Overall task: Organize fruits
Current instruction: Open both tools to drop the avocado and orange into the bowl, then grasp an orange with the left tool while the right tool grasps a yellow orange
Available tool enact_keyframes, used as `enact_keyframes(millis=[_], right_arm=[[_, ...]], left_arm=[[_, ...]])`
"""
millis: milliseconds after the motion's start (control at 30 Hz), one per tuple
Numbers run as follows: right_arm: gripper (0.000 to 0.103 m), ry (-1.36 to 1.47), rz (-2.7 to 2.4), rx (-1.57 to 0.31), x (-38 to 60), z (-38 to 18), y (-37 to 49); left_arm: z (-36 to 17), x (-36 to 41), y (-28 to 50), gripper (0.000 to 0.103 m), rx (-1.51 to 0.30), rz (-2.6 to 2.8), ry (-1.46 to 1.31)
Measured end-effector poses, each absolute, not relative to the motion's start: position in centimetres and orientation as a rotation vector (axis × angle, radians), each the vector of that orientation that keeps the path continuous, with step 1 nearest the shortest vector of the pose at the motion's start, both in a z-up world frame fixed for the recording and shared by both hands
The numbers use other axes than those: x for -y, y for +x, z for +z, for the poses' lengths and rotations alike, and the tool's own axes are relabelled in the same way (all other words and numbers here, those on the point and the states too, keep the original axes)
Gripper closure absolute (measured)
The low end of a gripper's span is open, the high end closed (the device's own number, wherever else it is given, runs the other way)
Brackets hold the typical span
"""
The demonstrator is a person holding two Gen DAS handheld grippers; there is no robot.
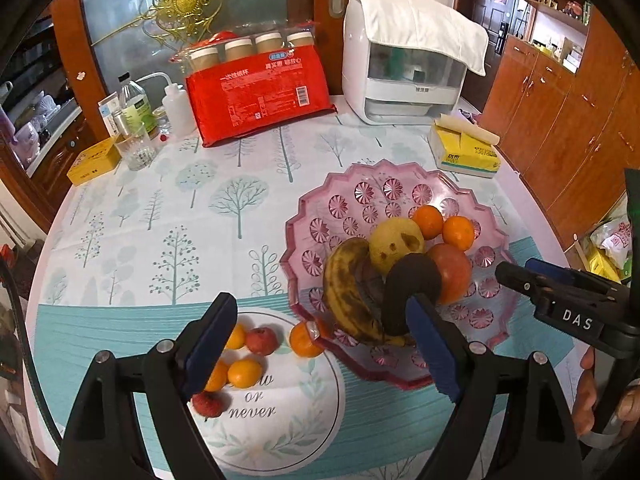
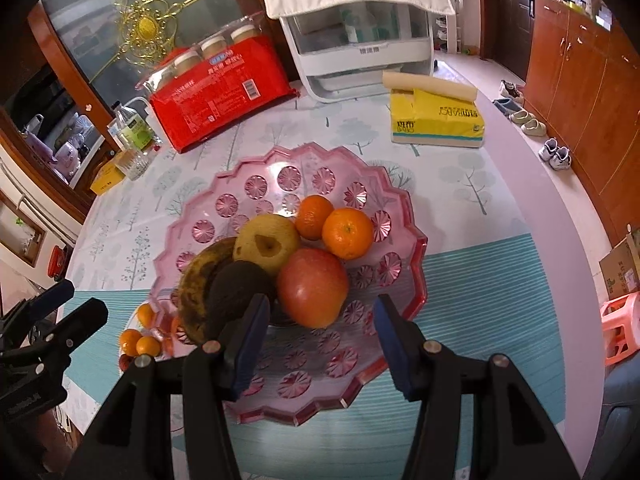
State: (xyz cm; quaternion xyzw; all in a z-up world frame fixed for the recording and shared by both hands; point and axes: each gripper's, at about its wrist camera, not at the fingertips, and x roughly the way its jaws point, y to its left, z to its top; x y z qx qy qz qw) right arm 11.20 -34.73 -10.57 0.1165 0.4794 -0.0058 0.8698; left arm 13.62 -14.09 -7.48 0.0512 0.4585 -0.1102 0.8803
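Note:
A pink glass fruit plate point(image 1: 360, 184) point(image 2: 404, 208) holds two blackened bananas point(image 1: 348, 288) point(image 2: 196, 280), a yellow pear point(image 1: 394, 246) point(image 2: 266, 246), a red apple point(image 1: 454, 272) point(image 2: 312, 288) and two oranges point(image 1: 458, 232) point(image 2: 347, 233). Several small oranges point(image 1: 244, 372) point(image 2: 130, 340) and red lychees point(image 1: 261, 340) lie on the tablecloth left of the plate. My left gripper point(image 1: 320, 354) is open and empty above them. My right gripper point(image 2: 320, 344) is open and empty over the plate's near part, just short of the apple; it also shows in the left wrist view point(image 1: 520, 276).
At the table's back stand a red pack of paper cups point(image 1: 260, 96), a white appliance under a cloth point(image 1: 404, 64), a yellow tissue pack point(image 1: 466, 148) point(image 2: 438, 120), bottles and a glass point(image 1: 138, 120), and a yellow box point(image 1: 92, 160). Wooden cabinets point(image 2: 580, 80) stand at the right.

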Motion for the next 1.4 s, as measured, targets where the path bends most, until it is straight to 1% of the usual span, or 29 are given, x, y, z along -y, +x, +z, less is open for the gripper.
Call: enact_keyframes(millis=[400, 733, 967, 1233, 1333, 1400], right_arm=[[0.048, 0.219, -0.012, -0.951, 32.2, -7.7, 8.1], [0.048, 0.203, -0.024, -0.898, 28.2, -5.0, 6.2], [0.048, 0.189, -0.035, -0.871, 24.6, -3.5, 5.4], [0.048, 0.177, -0.043, -0.878, 20.4, -3.5, 5.3], [0.048, 0.176, -0.048, -0.892, 19.0, -4.0, 5.4], [0.048, 0.175, -0.052, -0.901, 18.1, -4.6, 5.5]], left_arm=[[-5.3, 10.0, 9.8, 0.017, -0.883, -0.203, 0.092], [-3.6, 6.1, 8.4, 0.017, -0.819, -0.223, 0.096], [-3.3, 2.2, 9.2, 0.017, -0.899, -0.275, 0.099], [-3.0, -2.3, 10.0, 0.016, -0.891, -0.283, 0.271], [-2.8, -4.1, 10.7, 0.012, -0.883, -0.281, 0.312], [-3.1, -5.1, 11.2, 0.012, -0.888, -0.287, 0.324]])
